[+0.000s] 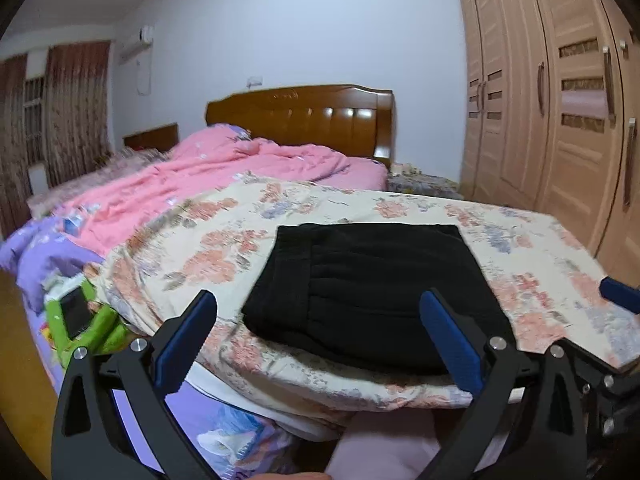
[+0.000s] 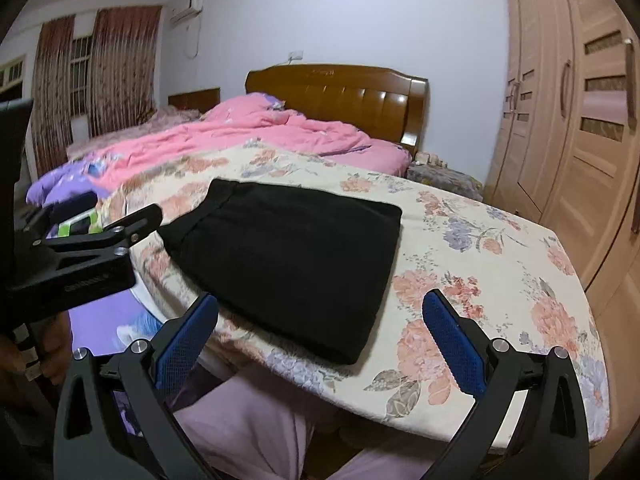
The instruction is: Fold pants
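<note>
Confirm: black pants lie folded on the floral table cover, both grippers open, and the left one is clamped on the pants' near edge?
Not quite. The left gripper holds nothing: in the left wrist view its jaws stand wide apart above the black pants. The rest holds: the pants lie folded on the floral table cover, and the right gripper is open too.

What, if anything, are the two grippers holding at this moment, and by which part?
Nothing is held. The left gripper and the right gripper are both open with empty fingers, above the near edge of the folded black pants lying on the floral board.
</note>
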The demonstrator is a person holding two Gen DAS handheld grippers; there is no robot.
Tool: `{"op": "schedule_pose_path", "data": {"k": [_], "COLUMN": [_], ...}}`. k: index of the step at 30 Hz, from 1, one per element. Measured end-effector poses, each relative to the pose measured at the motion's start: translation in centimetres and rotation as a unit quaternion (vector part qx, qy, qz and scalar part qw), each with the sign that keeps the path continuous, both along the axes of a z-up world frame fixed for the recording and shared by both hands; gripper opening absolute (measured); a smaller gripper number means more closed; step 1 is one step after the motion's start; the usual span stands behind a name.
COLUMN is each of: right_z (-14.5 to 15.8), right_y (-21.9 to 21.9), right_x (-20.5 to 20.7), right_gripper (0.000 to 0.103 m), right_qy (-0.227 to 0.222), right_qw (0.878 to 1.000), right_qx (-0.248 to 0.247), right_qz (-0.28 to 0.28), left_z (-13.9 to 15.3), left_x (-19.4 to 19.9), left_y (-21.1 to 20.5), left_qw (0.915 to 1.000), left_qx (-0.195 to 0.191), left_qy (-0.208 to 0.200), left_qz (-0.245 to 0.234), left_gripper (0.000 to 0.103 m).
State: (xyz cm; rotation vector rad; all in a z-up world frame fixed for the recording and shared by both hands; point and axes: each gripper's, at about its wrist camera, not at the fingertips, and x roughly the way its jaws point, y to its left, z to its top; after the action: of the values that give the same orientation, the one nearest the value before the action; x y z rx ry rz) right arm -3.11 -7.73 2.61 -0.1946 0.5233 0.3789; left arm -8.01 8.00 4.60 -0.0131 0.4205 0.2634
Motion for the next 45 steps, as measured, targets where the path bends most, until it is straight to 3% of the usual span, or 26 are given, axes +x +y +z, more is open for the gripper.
{"op": "schedule_pose_path", "data": {"k": [3, 19, 45], "right_z": [-1.0, -6.0, -6.5], "right_y": [0.4, 1.6, 1.9], "right_x": [0.5, 2.8, 2.8], "right_gripper": [0.099, 0.099, 0.099], "right_qy": [0.014, 0.129, 0.143], "right_qw": [1.0, 0.99, 0.987], "right_qx": [-0.014, -0.062, -0.072], "right_qz": [-0.002, 0.005, 0.018], "left_z": [-1.0, -5.3, -6.0], "left_x": [0.4, 2.7, 3.2], "left_y": [-0.6, 0.2, 0.9], "left_qw": [0.9998, 0.9915, 0.9883], "left_qx": [0.016, -0.045, -0.052], "left_qy": [0.014, 0.117, 0.142], "left_qz": [0.004, -0.035, -0.019], "left_gripper": [0.102, 0.102, 0.102]}}
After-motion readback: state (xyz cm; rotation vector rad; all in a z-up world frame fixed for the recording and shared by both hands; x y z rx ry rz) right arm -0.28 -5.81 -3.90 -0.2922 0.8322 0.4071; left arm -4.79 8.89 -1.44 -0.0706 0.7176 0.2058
